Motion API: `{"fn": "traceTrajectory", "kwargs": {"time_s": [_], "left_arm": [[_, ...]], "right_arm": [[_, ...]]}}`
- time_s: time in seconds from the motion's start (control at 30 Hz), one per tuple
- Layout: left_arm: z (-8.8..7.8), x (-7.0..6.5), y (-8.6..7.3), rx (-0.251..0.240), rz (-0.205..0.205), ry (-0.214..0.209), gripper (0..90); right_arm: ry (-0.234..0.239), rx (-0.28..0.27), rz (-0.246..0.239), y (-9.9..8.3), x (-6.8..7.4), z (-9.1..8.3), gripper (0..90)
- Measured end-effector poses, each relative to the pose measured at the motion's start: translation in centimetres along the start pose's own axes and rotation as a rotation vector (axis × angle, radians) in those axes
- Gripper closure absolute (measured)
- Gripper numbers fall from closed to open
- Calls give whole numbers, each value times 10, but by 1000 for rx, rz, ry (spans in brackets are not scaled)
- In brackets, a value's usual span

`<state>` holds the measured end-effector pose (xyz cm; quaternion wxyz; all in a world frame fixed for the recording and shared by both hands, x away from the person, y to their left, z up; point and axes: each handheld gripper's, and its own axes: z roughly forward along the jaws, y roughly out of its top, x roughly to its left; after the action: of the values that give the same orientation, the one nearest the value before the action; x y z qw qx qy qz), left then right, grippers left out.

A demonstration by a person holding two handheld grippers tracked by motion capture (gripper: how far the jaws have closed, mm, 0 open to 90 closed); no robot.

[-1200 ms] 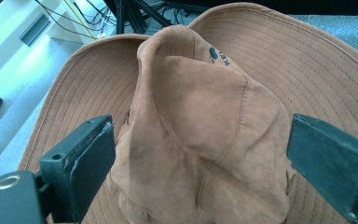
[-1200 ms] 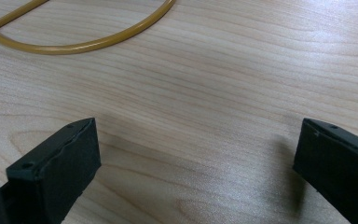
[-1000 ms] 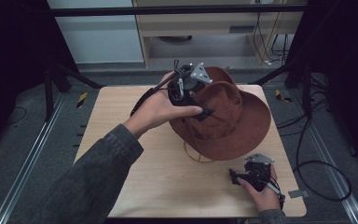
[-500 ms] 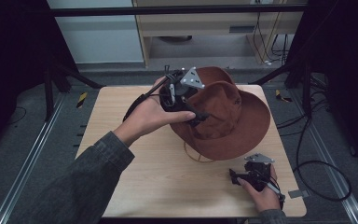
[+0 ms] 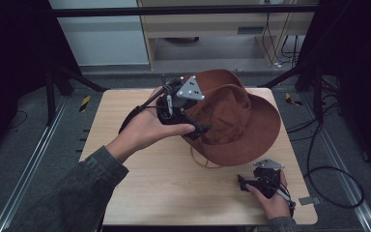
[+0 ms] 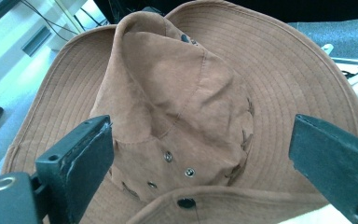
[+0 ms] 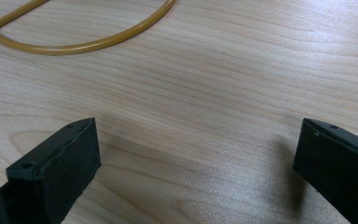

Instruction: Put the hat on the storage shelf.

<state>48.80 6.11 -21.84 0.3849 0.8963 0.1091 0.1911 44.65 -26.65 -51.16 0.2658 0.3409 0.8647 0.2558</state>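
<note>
At frame centre, the left gripper (image 5: 193, 123), jaws spread wide, hovers over a creased, stitched brown suede hat (image 5: 236, 121); the right gripper (image 5: 245, 183), lower right, gapes empty above the pale wood-grain tabletop (image 5: 174, 193).

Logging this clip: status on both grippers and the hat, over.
Left gripper open, jaws either side of the brown hat crown. Right gripper open, low over the table, holding nothing. Tan cord loops from under the brim; path clear.

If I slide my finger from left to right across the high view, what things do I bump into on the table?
sleeve → left hand → left gripper → brown hat → right gripper
</note>
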Motion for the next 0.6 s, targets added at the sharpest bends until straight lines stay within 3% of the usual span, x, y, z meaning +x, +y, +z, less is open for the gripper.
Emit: {"fn": "traceTrajectory", "kwargs": {"time_s": [0.2,0.6], "left_arm": [[-8,-3,-9,6,-15,14,61],[-29,-6,-31,-30,-53,43,56]], "right_arm": [[1,1,1,0,0,0,5],[1,0,1,0,0,0,4]]}}
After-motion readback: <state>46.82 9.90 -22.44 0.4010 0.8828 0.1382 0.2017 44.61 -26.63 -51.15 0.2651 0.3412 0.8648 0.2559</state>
